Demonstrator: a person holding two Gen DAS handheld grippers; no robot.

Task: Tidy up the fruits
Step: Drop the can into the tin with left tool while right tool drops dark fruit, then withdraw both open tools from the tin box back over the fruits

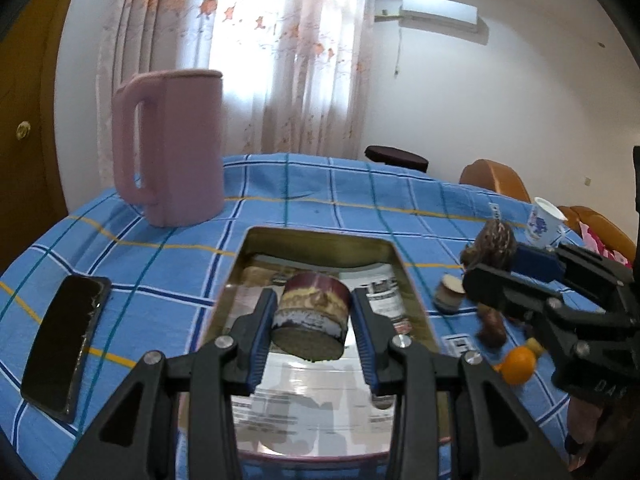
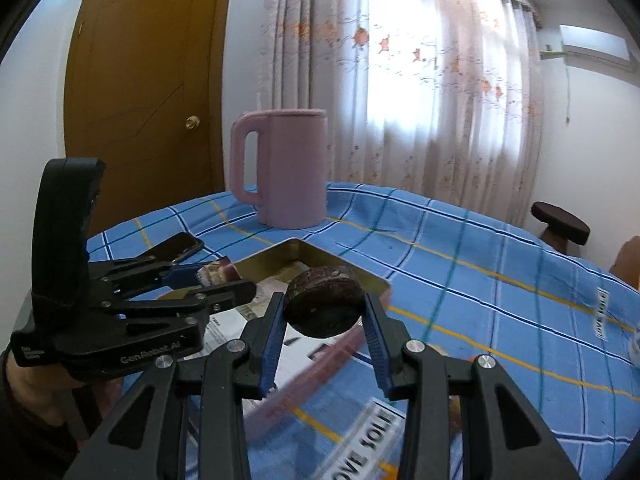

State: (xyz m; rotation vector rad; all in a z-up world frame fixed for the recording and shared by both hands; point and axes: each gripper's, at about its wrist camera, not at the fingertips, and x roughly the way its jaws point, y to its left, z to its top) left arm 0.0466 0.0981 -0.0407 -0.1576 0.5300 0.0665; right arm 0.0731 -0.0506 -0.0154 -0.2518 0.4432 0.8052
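My left gripper (image 1: 313, 312) is shut on a short round piece with a dark red rim and banded side (image 1: 310, 316), held just above the open gold tin box (image 1: 320, 240). My right gripper (image 2: 325, 316) is shut on a dark brown wrinkled round piece (image 2: 324, 306), held above the table at the tin's near right corner (image 2: 376, 284). In the left wrist view the right gripper (image 1: 492, 276) shows at the right with that brown piece (image 1: 494, 244). An orange (image 1: 518, 364) and a brown fruit (image 1: 492, 326) lie on the cloth below it.
A pink jug (image 1: 176, 148) stands at the back left of the blue checked table (image 1: 320, 192). A black phone (image 1: 64, 340) lies at the left. A small jar (image 1: 450, 294) and a paper cup (image 1: 542, 222) are at the right. The tin holds printed packets.
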